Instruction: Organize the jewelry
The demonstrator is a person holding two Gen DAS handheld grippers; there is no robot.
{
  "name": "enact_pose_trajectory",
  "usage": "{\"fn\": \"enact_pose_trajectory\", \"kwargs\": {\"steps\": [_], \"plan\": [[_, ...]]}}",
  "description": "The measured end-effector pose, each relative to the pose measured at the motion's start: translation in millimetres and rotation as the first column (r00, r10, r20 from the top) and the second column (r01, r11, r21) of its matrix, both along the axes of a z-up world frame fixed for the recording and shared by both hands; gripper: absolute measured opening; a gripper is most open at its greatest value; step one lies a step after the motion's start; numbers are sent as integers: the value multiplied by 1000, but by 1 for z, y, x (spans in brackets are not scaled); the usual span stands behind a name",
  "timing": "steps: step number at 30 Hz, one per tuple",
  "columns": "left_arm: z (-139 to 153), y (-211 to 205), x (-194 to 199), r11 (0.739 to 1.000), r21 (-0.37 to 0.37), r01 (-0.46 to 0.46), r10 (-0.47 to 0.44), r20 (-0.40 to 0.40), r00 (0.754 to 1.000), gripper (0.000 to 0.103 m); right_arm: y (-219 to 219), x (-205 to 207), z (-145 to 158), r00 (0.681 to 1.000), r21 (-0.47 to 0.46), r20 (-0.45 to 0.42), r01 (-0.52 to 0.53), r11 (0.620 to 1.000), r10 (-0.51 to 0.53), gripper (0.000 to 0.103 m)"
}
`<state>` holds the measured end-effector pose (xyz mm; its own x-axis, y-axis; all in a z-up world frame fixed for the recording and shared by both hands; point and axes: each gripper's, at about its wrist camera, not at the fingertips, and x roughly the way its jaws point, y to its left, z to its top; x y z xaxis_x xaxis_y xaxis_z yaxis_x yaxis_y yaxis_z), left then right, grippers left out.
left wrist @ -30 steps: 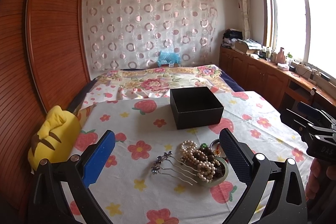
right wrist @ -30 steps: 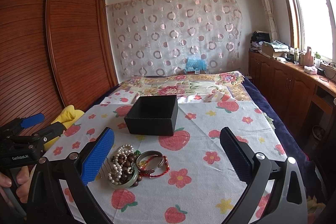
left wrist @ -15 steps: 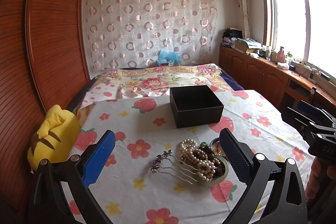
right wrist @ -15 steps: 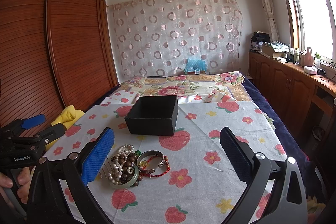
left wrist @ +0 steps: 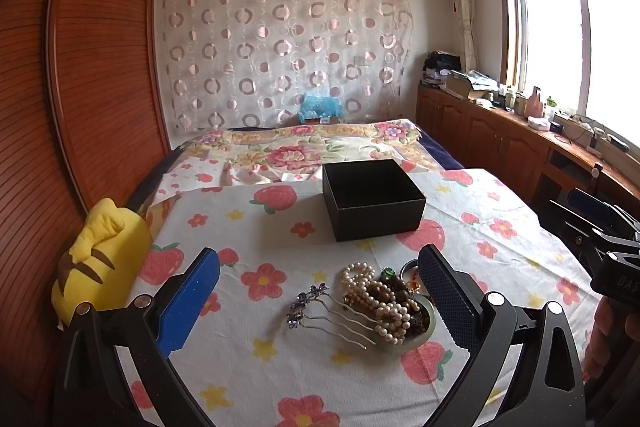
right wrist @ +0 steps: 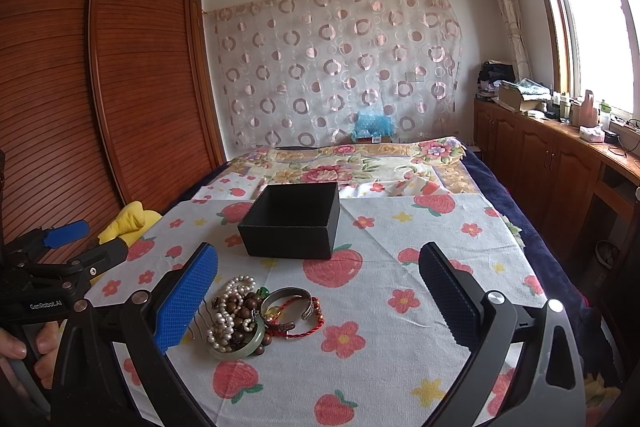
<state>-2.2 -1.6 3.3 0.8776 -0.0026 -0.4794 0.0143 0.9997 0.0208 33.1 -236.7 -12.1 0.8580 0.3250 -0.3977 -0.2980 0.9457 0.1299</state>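
Here, one black box (left wrist: 374, 201), one jewelry pile (left wrist: 384, 303), two hairpins (left wrist: 320, 315), left gripper (left wrist: 318, 301) and right gripper (right wrist: 318, 301) both spread.

Left gripper (left wrist: 318, 269), right gripper (right wrist: 318, 265): agape

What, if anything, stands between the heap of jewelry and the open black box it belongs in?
Nothing visible does. Only bare strawberry-print cloth lies between the jewelry pile and the black box, whose top is open. Both the left gripper and right gripper are open, holding nothing.
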Motion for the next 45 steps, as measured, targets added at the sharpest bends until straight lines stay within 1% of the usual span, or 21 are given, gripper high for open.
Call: {"fn": "enact_pose_trajectory", "kwargs": {"steps": [10,11,12,16,18,20,27,36,38,40,41,43,44,45], "plan": [[-2,-6,-2,1000,2,-2,2,-13,1000,96,1,1,-3,1000,-1,-4,-2,1000,2,101],[-5,-3,0,1000,2,-2,2,-19,1000,96,1,1,-5,1000,-3,-6,-3,1000,3,101],[-17,-5,6,1000,1,0,0,-26,1000,96,2,2,-6,1000,-5,-9,-4,1000,4,101],[-27,0,12,1000,-3,3,-4,-62,998,96,1,2,-6,1000,-18,-18,-15,1000,15,101],[-32,5,16,1000,-1,6,-6,-83,997,95,5,4,-13,999,-28,-28,-27,999,26,101],[-37,9,21,1000,1,9,-9,-105,994,95,9,10,-26,998,-42,-44,-35,998,34,101],[-60,22,37,999,-2,32,-32,-190,981,95,15,19,-45,996,-72,-83,-48,996,42,101],[-80,35,54,997,-2,73,-71,-256,964,95,16,27,-70,988,-79,-144,-62,995,51,101],[-84,37,59,996,-3,85,-82,-265,961,91,18,28,-75,985,-76,-161,-71,995,58,101],[-88,39,66,994,-22,105,-107,-291,951,78,20,27,-80,983,-78,-172,-81,994,66,101],[-89,41,70,993,-34,113,-118,-302,946,76,21,27,-81,982,-80,-175,-85,993,70,101],[-93,44,77,991,-45,125,-133,-319,938,67,25,27,-83,980,-87,-181,-97,991,80,101],[-95,45,80,991,-47,128,-137,-328,935,65,26,27,-83,980,-90,-182,-100,991,83,101],[-97,46,82,990,-56,132,-143,-339,930,61,27,27,-84,979,-93,-184,-104,990,86,101]]}}
